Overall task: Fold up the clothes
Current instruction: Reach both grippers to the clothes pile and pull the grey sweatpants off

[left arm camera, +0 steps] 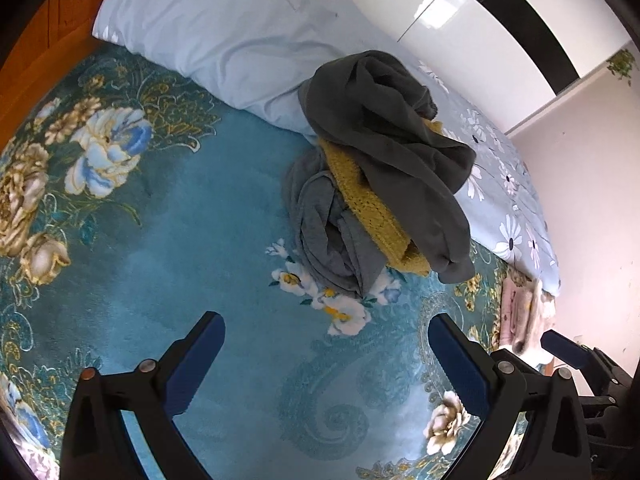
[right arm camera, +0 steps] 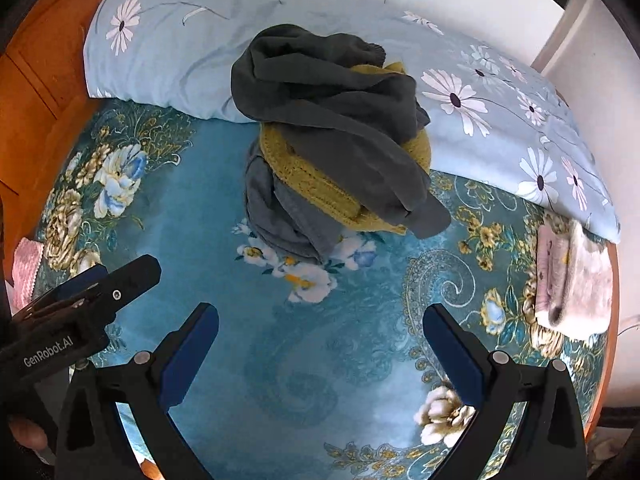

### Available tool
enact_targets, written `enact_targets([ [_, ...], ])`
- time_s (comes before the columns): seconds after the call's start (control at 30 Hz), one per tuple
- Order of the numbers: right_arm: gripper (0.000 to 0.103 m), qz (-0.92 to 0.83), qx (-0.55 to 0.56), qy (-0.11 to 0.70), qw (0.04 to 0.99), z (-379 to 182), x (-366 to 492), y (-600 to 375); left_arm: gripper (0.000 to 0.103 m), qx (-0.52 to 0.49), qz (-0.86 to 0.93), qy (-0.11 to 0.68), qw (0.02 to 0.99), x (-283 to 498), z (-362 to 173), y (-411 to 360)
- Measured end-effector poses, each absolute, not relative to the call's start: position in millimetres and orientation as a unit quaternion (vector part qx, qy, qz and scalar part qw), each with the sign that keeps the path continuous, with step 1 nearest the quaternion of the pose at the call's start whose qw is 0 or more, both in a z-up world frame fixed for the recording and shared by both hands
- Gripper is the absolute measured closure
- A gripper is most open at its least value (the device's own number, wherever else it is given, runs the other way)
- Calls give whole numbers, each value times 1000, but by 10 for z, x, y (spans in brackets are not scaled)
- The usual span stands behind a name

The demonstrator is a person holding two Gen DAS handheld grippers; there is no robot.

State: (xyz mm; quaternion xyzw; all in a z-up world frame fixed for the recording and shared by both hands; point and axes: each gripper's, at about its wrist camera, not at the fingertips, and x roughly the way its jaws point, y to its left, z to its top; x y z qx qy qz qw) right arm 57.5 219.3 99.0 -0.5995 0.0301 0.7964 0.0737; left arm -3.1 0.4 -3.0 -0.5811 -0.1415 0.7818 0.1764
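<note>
Two open hand-held grippers above an unfolded heap of clothes

Both the left hand-held gripper (left arm camera: 326,360) and the right hand-held gripper (right arm camera: 320,350) are released, jaws wide, nothing between them, hovering over the teal floral blanket (right arm camera: 224,216) on the bed. The heap lies beyond them against the pale daisy-print pillow (right arm camera: 180,48): a dark grey garment (right arm camera: 332,92) on top, a mustard knit (right arm camera: 312,184) beneath it, a lighter grey piece (right arm camera: 280,220) lowest, nearest the grippers. Best to lift the dark grey garment first, pinching a hem or shoulder edge rather than the bunched middle, then spread it flat on the blanket nearer than the pillow. Folded pink items (right arm camera: 572,284) lie right of the heap.
</note>
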Motion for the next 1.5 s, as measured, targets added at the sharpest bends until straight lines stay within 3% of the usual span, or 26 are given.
enact_targets([
  [0.63,1,761,-647,15,57,232,-41,2449,0,-628,752,-125,160,-961,-586,515],
  [0.97,1,755,-650,37,77,145,60,2900,0,-569,805,-71,153,-2399,-196,1053],
  [1.07,1,749,-654,59,91,160,280,3086,0,-544,823,-26,164,-2737,-25,1358],
  [1.27,1,727,-659,117,153,228,871,3511,0,-481,825,208,213,-2724,-49,2112],
  [1.33,1,721,-658,130,175,253,1066,3602,9,-466,818,266,209,-2687,-54,2256],
  [1.37,1,716,-658,140,185,263,1169,3638,27,-471,816,266,204,-2698,-36,2254],
  [1.4,1,713,-658,145,191,282,1260,3666,53,-479,814,260,198,-2716,-13,2239],
  [1.43,1,712,-657,150,197,307,1352,3687,68,-488,813,255,191,-2734,10,2223],
  [1.47,1,712,-655,155,199,328,1417,3699,95,-496,811,250,185,-2753,33,2208],
  [1.5,1,713,-653,156,202,359,1477,3711,98,-502,813,233,179,-2781,68,2173],
])
